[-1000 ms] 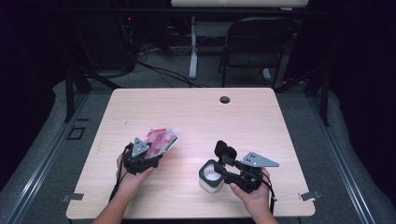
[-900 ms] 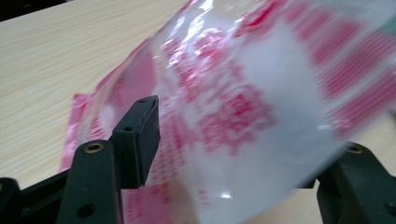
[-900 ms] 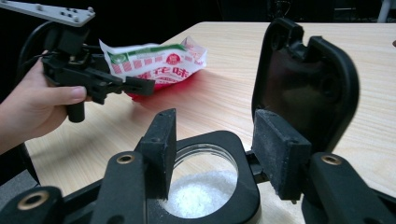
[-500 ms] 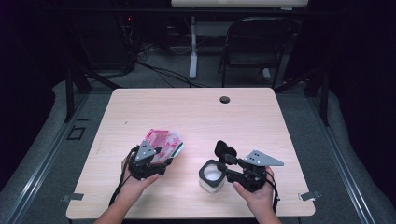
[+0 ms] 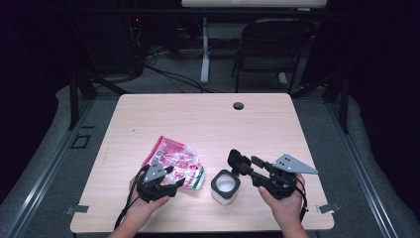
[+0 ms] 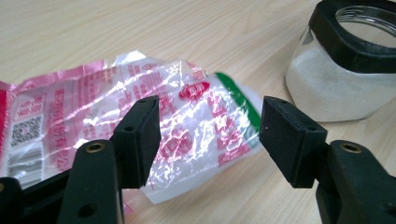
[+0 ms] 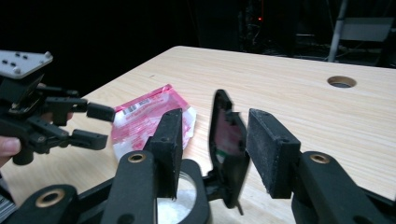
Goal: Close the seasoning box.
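Nearest the table's front edge, the left gripper (image 5: 171,184) rests low over the light wooden table (image 5: 208,119) with its jaws spread wide and nothing pressed between them; in the left gripper view the crinkled, clear-and-pink plastic packet with a green stripe (image 6: 140,126) lies flat on the wood just beyond the open jaws, apart from both pads. To its right stands the squat clear jar with a black square collar, partly filled with white powder (image 5: 225,187), upright and near the packet's green end. The right gripper (image 7: 215,140) hovers just above and beside that jar; its jaws have just been closing, and the jar's hinged black flip lid (image 7: 227,140) stands up on edge between them, though whether the pads actually press on it cannot be told. Farther back, a round cable hole (image 5: 238,105) sits near the table's far edge, and a dark folding chair (image 5: 270,49) stands on the floor beyond.
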A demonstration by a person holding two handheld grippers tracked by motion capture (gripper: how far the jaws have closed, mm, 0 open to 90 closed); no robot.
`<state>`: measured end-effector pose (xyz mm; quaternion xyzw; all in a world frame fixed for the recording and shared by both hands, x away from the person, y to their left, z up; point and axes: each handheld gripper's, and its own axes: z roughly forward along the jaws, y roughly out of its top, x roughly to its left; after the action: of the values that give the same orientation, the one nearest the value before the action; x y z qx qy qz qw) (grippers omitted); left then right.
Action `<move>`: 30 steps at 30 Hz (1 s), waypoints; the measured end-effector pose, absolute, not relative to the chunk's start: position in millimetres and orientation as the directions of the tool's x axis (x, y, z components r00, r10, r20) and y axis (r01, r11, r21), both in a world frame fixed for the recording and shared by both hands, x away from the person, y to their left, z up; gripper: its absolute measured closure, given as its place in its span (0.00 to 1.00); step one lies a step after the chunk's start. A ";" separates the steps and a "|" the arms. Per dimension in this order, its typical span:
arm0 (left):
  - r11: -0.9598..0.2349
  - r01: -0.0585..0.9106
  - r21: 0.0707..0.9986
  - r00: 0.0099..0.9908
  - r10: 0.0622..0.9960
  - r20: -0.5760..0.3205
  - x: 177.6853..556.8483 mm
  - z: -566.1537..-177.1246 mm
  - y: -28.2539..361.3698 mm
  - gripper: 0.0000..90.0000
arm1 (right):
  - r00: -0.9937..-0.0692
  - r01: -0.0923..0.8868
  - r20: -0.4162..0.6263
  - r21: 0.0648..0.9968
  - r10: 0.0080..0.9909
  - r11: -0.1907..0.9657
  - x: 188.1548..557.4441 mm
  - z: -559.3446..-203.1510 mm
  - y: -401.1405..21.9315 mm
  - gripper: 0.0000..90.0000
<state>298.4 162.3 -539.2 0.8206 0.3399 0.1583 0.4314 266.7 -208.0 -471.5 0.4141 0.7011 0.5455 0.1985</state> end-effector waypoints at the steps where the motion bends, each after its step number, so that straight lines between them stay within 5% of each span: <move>1: -0.397 0.421 0.816 0.719 0.694 -0.033 298.4 -539.2 162.3 0.44 | -0.576 0.363 0.176 0.930 0.798 0.057 268.0 -472.7 -209.3 0.62; 30: -0.383 0.455 0.804 0.669 0.742 -0.026 301.4 -549.1 182.8 0.46 | -0.573 0.466 0.190 0.876 0.797 0.126 298.5 -506.8 -203.1 0.74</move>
<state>301.4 182.8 -549.1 0.8134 0.3682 0.1725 0.4160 298.5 -203.1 -506.8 0.4317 0.7317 0.5009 0.1654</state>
